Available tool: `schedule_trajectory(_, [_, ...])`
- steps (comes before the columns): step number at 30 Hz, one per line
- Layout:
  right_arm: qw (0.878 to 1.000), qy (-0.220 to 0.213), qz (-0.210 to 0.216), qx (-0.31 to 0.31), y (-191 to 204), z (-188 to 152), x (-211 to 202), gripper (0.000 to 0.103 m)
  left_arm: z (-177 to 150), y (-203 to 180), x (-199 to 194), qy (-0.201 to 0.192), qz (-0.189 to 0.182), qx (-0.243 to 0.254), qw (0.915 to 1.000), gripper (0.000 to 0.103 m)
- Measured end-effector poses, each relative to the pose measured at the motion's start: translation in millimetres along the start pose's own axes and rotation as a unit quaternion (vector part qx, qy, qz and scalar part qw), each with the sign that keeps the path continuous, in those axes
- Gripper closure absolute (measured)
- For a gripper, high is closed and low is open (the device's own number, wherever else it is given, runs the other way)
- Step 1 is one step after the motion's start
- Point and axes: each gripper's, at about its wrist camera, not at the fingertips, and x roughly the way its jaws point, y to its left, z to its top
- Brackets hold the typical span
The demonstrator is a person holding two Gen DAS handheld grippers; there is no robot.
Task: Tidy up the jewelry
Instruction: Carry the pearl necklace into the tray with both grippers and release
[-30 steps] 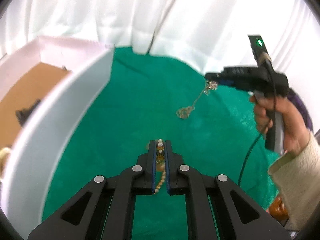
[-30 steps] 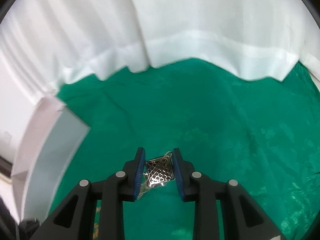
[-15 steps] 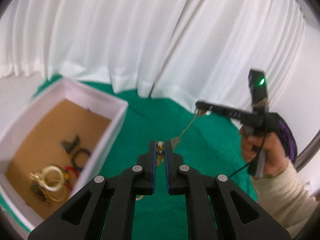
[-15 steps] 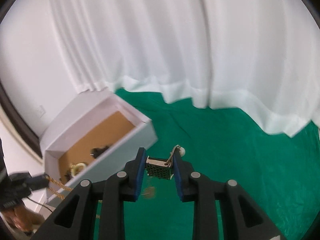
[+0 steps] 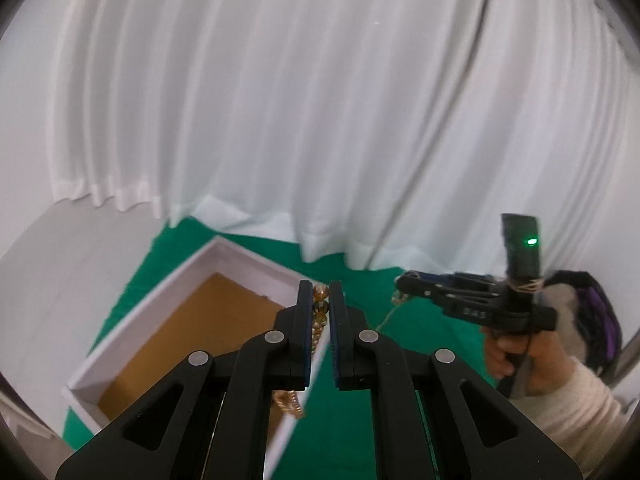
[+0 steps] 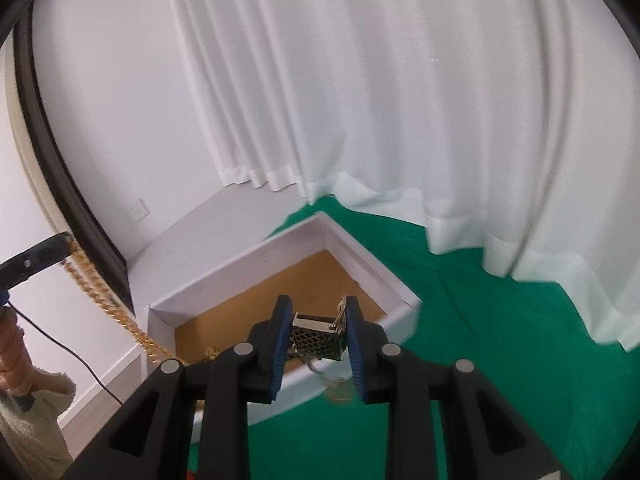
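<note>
Two grippers hang above one white box (image 6: pixel 240 276) on the green surface (image 6: pixel 500 320). Left gripper (image 5: pixel 320 300) has its jaws closed on one gold bead chain (image 5: pixel 320 308), which dangles over the box's near wall. Right gripper (image 6: pixel 316 320), tilted down over the box's brown floor, has its jaws clamped on one latticed pendant (image 6: pixel 316 340) with a thin chain (image 6: pixel 338 390) hanging below. One sleeved hand (image 5: pixel 516 352) holds the right gripper's handle.

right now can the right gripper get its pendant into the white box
Probably yes: the right gripper holds the lattice pendant in its jaws right at the open white box, with no lid or anything else in the way.
</note>
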Motion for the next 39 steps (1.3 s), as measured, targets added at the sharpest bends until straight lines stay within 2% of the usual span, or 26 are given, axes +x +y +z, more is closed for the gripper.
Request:
schedule_trajectory(4, [1.0,0.015,0.018,-0.013,19,10,38,0.076,-12,38,34,0.017,0.032,-0.018,0.9992,0.098])
schedule_trajectory(9, [0.998,0.054,0.026,-0.031,32,4,93,0.076,-42,85,84,0.062,0.047,-0.062,0.9951,0.098])
schedule_trajectory(16, [0.99,0.127,-0.012,-0.059,29,-34,197,0.076,-101,126,141,0.128,0.087,-0.094,0.9834,0.097])
schedule_trajectory(17, [0.989,0.135,-0.019,-0.061,27,-40,208,0.075,-106,128,145,0.134,0.097,-0.093,0.9818,0.093])
schedule_trajectory(19, [0.987,0.143,-0.039,-0.065,25,-50,222,0.069,-117,129,146,0.143,0.112,-0.086,0.9797,0.073])
schedule_trajectory(20, [0.986,0.147,-0.044,-0.062,24,-55,226,0.056,-121,130,145,0.143,0.12,-0.083,0.9789,0.047])
schedule_trajectory(21, [0.986,0.149,-0.044,-0.058,22,-58,227,0.047,-123,130,141,0.138,0.128,-0.082,0.9786,0.032])
schedule_trajectory(25, [0.987,0.142,-0.046,-0.059,27,-60,215,0.046,-125,122,122,0.112,0.156,-0.066,0.9792,0.02])
schedule_trajectory(27, [0.988,0.133,-0.047,-0.061,30,-58,205,0.041,-124,115,113,0.094,0.175,-0.053,0.9786,0.008])
schedule_trajectory(30, [0.99,0.11,-0.047,-0.074,42,-57,184,0.027,-125,99,95,0.057,0.22,-0.027,0.9735,0.003])
schedule_trajectory(34, [0.99,0.095,-0.051,-0.088,60,-61,160,0.022,-132,81,76,0.021,0.268,-0.012,0.963,0.001])
schedule_trajectory(36, [0.99,0.089,-0.052,-0.093,68,-64,150,0.021,-137,74,71,0.022,0.289,-0.008,0.957,0.001])
schedule_trajectory(39, [0.99,0.079,-0.053,-0.101,83,-71,133,0.021,-145,62,67,0.023,0.344,0.015,0.9387,0.001])
